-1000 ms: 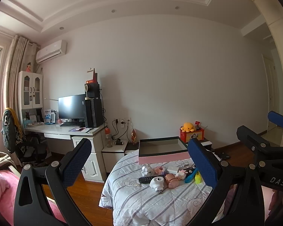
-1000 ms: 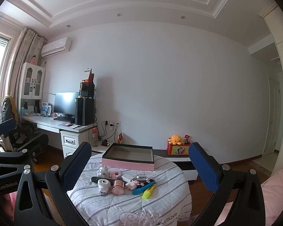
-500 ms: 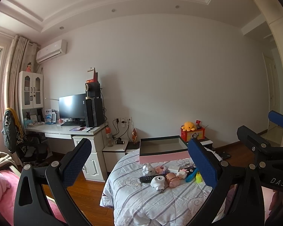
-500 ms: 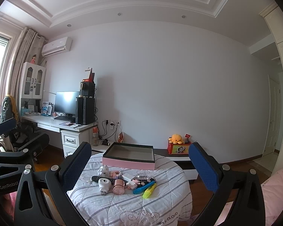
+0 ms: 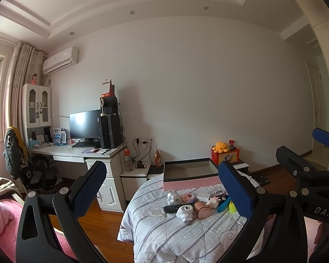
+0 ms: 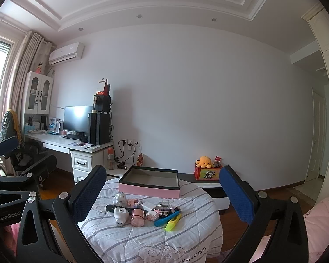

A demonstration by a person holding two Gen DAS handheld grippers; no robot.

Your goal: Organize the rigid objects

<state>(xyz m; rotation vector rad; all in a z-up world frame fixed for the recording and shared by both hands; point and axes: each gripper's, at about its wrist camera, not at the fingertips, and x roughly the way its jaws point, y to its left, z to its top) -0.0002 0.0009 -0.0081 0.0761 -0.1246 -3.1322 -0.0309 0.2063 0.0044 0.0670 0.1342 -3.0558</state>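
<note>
A black monitor (image 6: 76, 118) and computer tower (image 6: 98, 128) stood on the white tabletop (image 6: 61, 142). An air conditioner (image 6: 66, 53) hung near the curtain (image 6: 22, 65). An orange plush octopus (image 6: 205, 161) topped a red box (image 6: 207, 173).

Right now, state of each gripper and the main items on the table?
left gripper: open, holding nothing
right gripper: open, holding nothing
pink box: lid off, empty, at the table's far edge
yellow highlighter: lying flat, capped
black remote: lying flat, partly behind the white plug
white plug: on its side, prongs toward camera
</note>
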